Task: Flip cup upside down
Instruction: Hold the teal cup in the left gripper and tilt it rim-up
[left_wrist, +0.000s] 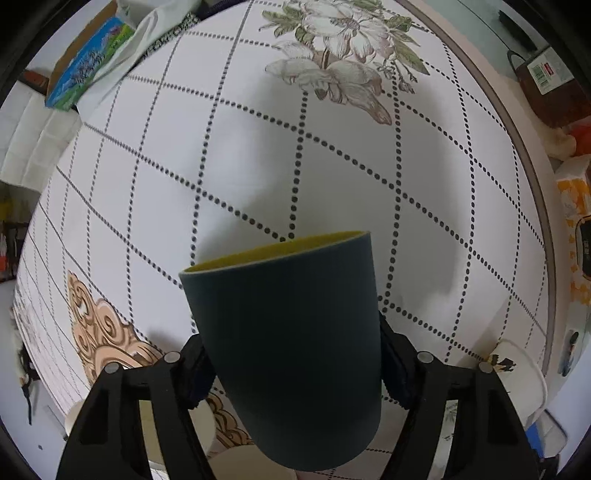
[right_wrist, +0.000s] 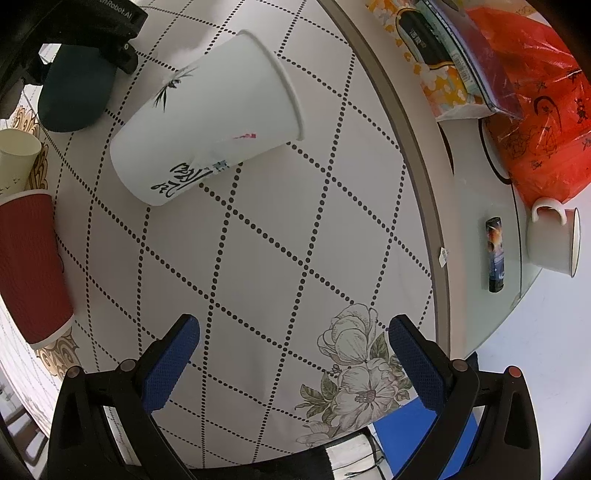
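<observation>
My left gripper (left_wrist: 295, 373) is shut on a dark teal cup (left_wrist: 288, 350) with a yellow inside. I hold it above the tablecloth, its open rim pointing away from the camera and its base toward me. The same cup (right_wrist: 75, 92) shows at the top left of the right wrist view, held by the left gripper. My right gripper (right_wrist: 293, 354) is open and empty above the cloth.
A white paper cup with ink print (right_wrist: 207, 122), a red ribbed paper cup (right_wrist: 31, 269) and a cream cup (right_wrist: 16, 158) stand on the dotted tablecloth (right_wrist: 295, 221). Beyond the round table's rim are a white mug (right_wrist: 554, 240), a dark tube (right_wrist: 495, 254), a red bag (right_wrist: 535, 103) and tissue boxes (left_wrist: 88, 62).
</observation>
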